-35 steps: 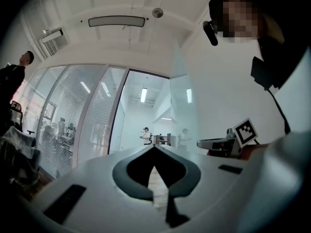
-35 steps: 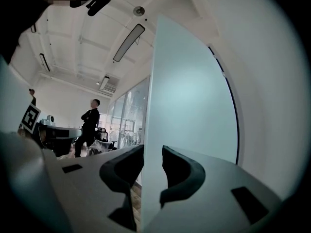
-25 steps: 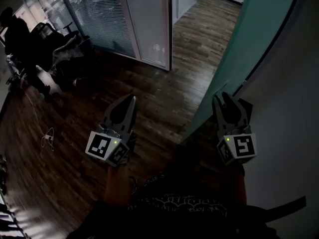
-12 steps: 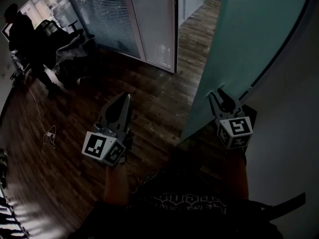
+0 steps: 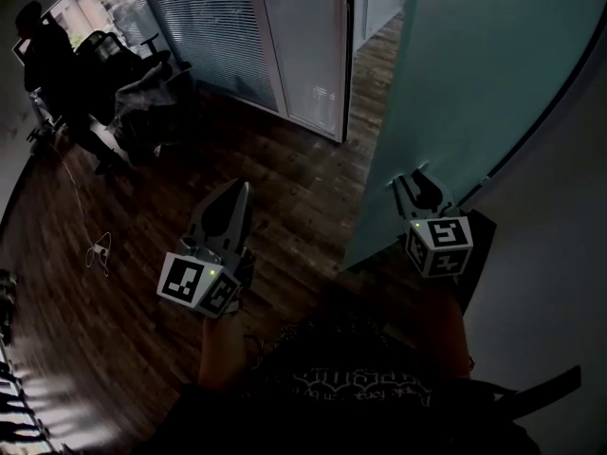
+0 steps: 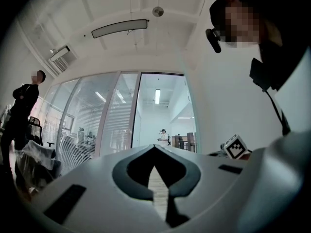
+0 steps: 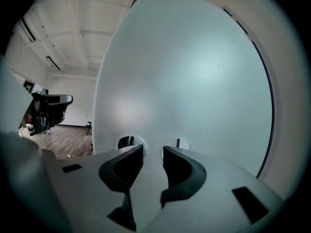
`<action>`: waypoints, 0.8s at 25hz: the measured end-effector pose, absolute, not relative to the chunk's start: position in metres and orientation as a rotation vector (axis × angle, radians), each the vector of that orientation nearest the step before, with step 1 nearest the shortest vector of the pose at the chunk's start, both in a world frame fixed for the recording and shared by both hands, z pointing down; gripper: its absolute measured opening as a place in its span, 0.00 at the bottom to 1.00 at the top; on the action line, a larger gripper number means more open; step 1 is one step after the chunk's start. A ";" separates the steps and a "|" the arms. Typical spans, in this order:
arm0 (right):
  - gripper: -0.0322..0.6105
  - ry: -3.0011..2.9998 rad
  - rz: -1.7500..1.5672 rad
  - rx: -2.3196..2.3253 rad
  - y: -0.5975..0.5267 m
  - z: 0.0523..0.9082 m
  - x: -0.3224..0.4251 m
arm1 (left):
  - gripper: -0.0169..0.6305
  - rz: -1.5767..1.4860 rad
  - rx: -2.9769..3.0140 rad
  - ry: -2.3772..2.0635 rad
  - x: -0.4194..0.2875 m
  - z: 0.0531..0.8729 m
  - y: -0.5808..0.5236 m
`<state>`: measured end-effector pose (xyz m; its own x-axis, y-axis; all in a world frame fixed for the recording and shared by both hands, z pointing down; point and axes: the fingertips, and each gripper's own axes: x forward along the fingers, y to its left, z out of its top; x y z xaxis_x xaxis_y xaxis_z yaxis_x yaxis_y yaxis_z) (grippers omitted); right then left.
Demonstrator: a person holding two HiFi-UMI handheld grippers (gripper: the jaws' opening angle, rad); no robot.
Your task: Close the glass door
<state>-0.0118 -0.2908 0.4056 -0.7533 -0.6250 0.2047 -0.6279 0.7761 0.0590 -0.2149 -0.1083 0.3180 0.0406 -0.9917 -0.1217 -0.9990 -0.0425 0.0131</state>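
Note:
The frosted teal glass door (image 5: 465, 83) stands ajar at the right of the head view, its lower edge over the dark wood floor. My right gripper (image 5: 415, 180) is open, its tips right at the door's face near that lower edge. In the right gripper view the door (image 7: 194, 81) fills the picture, with two round fittings (image 7: 127, 141) just beyond the open right gripper (image 7: 152, 152); nothing lies between the jaws. My left gripper (image 5: 235, 197) hangs over the floor, shut and holding nothing; the left gripper view shows it (image 6: 154, 148) shut too.
A glass partition with blinds (image 5: 213, 36) and an open doorway (image 5: 375, 22) lie ahead. A person in dark clothes (image 5: 47, 55) stands by office chairs (image 5: 133, 93) at far left. A loose cable (image 5: 98, 251) lies on the floor. A white wall (image 5: 545, 273) bounds the right.
The door has swung leftward and covers more of the doorway. My right gripper has moved forward with it, staying at its face. The left gripper barely moved.

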 end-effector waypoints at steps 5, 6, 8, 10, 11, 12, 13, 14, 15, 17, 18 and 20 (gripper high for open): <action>0.23 -2.757 0.052 1.050 -0.301 0.397 -0.021 | 0.03 0.150 -2.189 2.157 -0.228 0.319 -0.110; 0.23 -2.758 0.055 1.058 -0.303 0.396 -0.024 | 0.03 0.150 -2.185 2.169 -0.232 0.320 -0.110; 0.23 -2.758 0.067 1.070 -0.306 0.397 -0.029 | 0.03 0.168 -2.181 2.189 -0.241 0.323 -0.112; 0.23 -2.755 0.075 1.074 -0.310 0.398 -0.036 | 0.03 0.182 -2.184 2.195 -0.250 0.325 -0.118; 0.23 -2.753 0.075 1.076 -0.312 0.400 -0.040 | 0.03 0.180 -2.187 2.193 -0.255 0.326 -0.122; 0.23 -2.751 0.073 1.079 -0.316 0.401 -0.044 | 0.03 0.175 -2.190 2.186 -0.260 0.328 -0.127; 0.23 -2.749 0.072 1.086 -0.320 0.402 -0.048 | 0.03 0.172 -2.197 2.176 -0.264 0.328 -0.133; 0.23 -2.746 0.071 1.096 -0.324 0.403 -0.051 | 0.03 0.174 -2.206 2.165 -0.269 0.329 -0.140; 0.23 -2.742 0.072 1.109 -0.328 0.403 -0.055 | 0.03 0.178 -2.218 2.152 -0.273 0.329 -0.148; 0.22 -2.731 0.078 1.138 -0.335 0.403 -0.062 | 0.03 0.193 -2.249 2.121 -0.280 0.327 -0.161; 0.22 -2.727 0.081 1.151 -0.337 0.403 -0.064 | 0.03 0.203 -2.266 2.100 -0.283 0.326 -0.167; 0.22 -2.720 0.086 1.174 -0.344 0.404 -0.070 | 0.03 0.220 -2.296 2.060 -0.291 0.322 -0.179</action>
